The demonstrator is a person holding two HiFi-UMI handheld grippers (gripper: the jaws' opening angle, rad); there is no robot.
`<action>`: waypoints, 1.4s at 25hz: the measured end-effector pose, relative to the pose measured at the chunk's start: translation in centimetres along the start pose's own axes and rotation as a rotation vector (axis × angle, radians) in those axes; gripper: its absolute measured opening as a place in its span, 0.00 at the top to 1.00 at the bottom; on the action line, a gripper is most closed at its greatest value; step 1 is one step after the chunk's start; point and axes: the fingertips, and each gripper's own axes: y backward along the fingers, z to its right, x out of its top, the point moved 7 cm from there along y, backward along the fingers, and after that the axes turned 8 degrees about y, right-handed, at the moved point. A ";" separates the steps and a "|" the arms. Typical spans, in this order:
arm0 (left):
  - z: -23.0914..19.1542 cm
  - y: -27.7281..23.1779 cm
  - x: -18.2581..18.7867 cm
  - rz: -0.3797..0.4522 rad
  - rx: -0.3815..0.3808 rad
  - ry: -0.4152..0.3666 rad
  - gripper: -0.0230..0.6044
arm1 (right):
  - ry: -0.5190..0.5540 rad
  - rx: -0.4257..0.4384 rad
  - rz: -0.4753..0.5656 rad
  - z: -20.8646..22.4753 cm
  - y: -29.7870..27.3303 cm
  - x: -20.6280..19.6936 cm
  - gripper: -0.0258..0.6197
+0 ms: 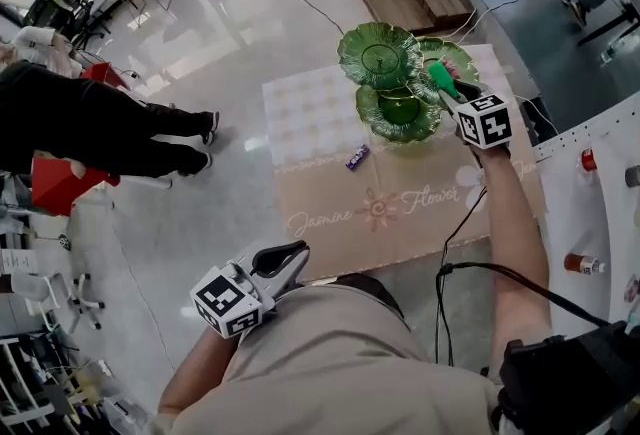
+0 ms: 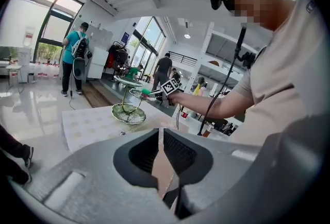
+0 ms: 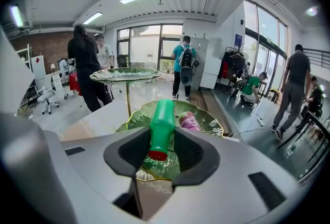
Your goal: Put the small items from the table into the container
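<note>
Bright hall with a glossy floor and tall windows, people standing around its edges.

My right gripper [image 3: 161, 140] has its fingers partly closed on a small green bottle [image 3: 162, 124], gripping it near its red end. The bottle's body points away from me along the line of the fingers. It hangs above a green leaf-shaped dish [image 3: 211, 124], one tier of the green three-tier stand [image 1: 384, 73]. A pink-purple wrapped item [image 3: 188, 121] already lies in that dish, just right of the bottle. The stand's top tier [image 3: 126, 74] rises on a thin stem to the left in the right gripper view.

From the head view, the stand sits at the far end of the surface [image 1: 400, 218], which is covered by a beige cloth with a flower print. A small purple wrapper [image 1: 357, 157] lies on the cloth near the stand's base, apart from it.

My left gripper [image 2: 160, 135] is back near my body, off the near-left corner of the surface. Its fingers are drawn together to a bare slit with nothing between them.
</note>
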 end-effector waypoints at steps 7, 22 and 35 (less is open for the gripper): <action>-0.8 0.4 -0.2 -0.010 0.025 0.017 0.93 | 0.025 0.018 -0.065 0.5 -2.7 -0.3 0.73; -2.0 2.4 -0.7 0.004 0.007 0.034 0.93 | 0.023 -0.008 -0.107 0.4 -1.6 0.0 0.67; -3.3 7.2 -1.6 0.026 -0.102 0.000 0.93 | -0.046 -0.111 0.001 -7.6 6.3 0.8 0.68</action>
